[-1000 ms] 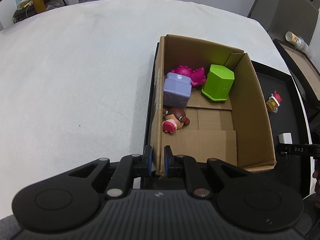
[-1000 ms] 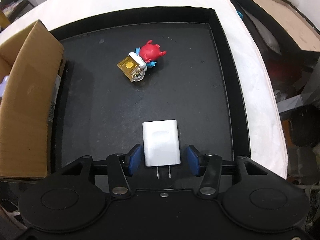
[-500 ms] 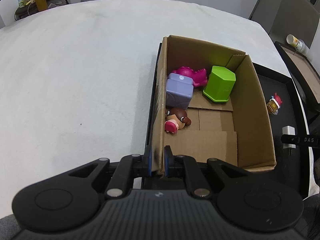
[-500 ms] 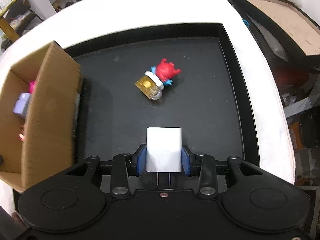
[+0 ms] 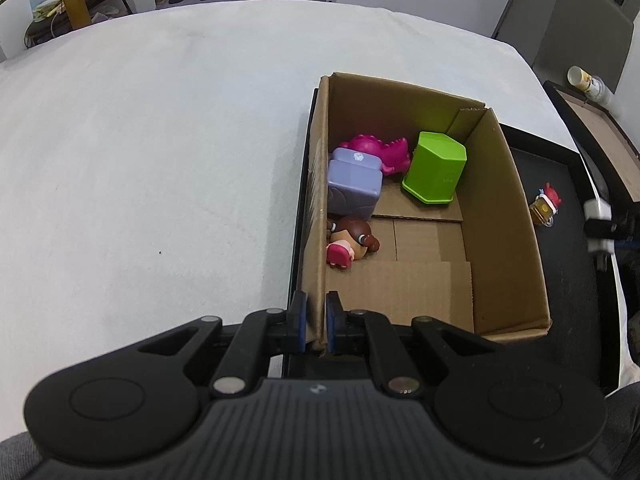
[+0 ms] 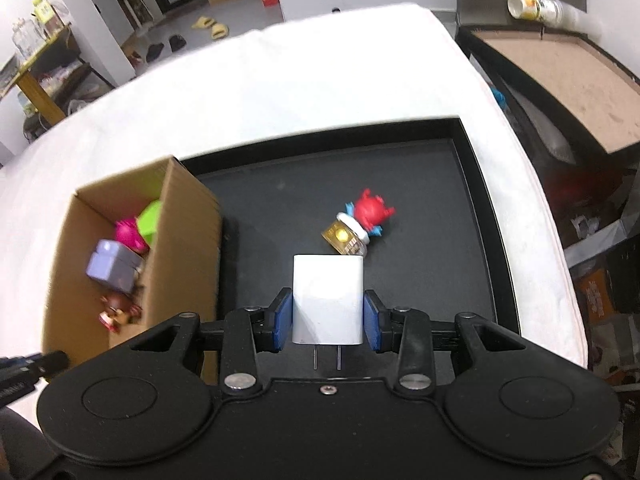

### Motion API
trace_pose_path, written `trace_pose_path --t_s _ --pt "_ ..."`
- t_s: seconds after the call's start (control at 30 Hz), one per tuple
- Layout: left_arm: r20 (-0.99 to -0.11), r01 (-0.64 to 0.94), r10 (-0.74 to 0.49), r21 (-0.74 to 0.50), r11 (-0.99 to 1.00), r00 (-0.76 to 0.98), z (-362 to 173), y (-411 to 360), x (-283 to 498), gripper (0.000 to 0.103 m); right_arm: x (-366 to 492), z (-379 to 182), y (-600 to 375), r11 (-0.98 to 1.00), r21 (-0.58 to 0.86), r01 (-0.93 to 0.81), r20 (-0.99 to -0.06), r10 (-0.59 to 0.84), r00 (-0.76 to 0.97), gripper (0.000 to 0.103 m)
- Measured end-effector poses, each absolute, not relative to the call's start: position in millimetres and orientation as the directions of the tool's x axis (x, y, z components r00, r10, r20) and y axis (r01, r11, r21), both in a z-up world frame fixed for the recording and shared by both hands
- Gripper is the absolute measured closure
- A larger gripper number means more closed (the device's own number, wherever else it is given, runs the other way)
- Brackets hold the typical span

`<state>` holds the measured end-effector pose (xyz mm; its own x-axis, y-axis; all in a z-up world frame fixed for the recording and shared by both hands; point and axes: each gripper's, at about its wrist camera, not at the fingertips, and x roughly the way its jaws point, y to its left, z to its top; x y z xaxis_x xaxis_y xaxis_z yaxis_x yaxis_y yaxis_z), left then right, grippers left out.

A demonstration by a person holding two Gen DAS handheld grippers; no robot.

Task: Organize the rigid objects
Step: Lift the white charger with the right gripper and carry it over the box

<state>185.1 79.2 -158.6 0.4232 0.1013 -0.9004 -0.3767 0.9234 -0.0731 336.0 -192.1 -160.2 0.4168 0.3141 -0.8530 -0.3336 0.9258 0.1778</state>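
Observation:
My left gripper (image 5: 316, 322) is shut on the near left wall of the cardboard box (image 5: 316, 200). Inside the box lie a purple block (image 5: 354, 182), a pink dinosaur (image 5: 380, 150), a green container (image 5: 436, 168) and a small doll (image 5: 350, 240). My right gripper (image 6: 328, 322) is shut on a white charger (image 6: 328, 300), prongs toward the camera, held above the black tray (image 6: 440, 280). It also shows in the left wrist view (image 5: 598, 224). A red and gold figurine (image 6: 358, 222) lies on the tray beyond the charger. The box (image 6: 184, 256) is to the left.
The tray and box sit on a white table (image 5: 140, 160). A second tray with a brown board (image 6: 560, 72) and a cup (image 6: 532, 6) stand off the table's right side. Shelves and slippers are in the far room.
My right gripper closed on the charger and lifted it well above the tray, moving toward the box. My left gripper kept its hold on the box wall.

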Motion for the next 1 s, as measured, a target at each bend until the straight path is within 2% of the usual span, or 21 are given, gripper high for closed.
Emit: trace_pose_path --t_s 0.4,1.0 --pt "-0.9 -0.378 0.101 -0.074 0.923 0.423 -158.7 78.3 185.3 0.094 332.7 -124.9 -162.6 0.894 0.196 -0.404 -0.807 0.381 0.451 0.067" --pt "-0.898 -0.383 0.106 -0.073 0.921 0.426 -160.8 79.2 184.5 0.094 320.4 -109.8 -115.3 0.855 0.209 -0.475 -0.791 0.434 0.431 0.067"
